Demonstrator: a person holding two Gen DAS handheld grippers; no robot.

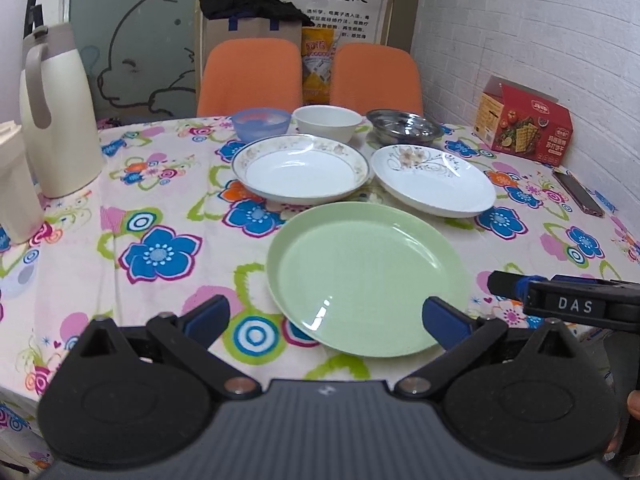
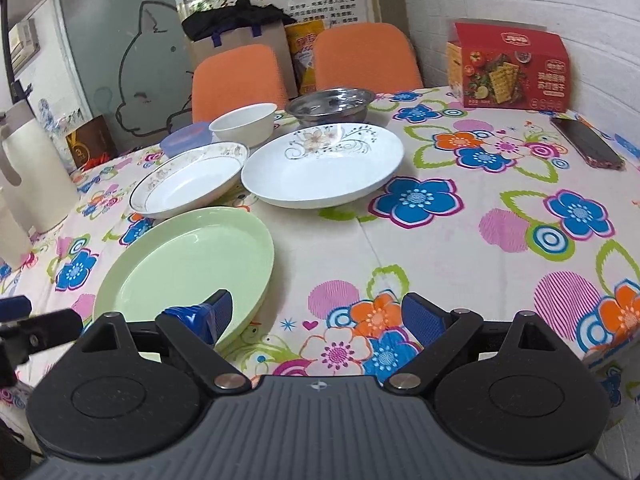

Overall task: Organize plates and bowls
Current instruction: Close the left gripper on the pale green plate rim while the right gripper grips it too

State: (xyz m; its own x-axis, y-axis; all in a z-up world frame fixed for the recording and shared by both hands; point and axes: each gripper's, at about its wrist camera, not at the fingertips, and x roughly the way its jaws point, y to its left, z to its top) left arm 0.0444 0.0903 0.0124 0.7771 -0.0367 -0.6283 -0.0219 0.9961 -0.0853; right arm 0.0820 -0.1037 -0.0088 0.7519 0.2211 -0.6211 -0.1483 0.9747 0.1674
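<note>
A table under a flowered tablecloth fills both views, pushed against a white brick wall, with two orange chairs behind it. On the cloth the dishes lie spread apart: a green plate nearest the person, then a gold-rimmed plate and a flower-patterned plate side by side, and behind them a row of a blue bowl, a white bowl and a steel bowl.

The left gripper is spread wide, empty, and faces the green plate almost head on; the plate's near edge sits just ahead, between the two blue pads, slightly toward the right one. The right gripper is also wide apart and empty. In its view the green plate lies off to the left, its rim just beside the left pad, while bare cloth lies between the fingers.

So the left gripper looks better lined up with the green plate, needing only to go forward and down onto the near rim. The flower-patterned plate lies ahead of the right gripper, well apart
</note>
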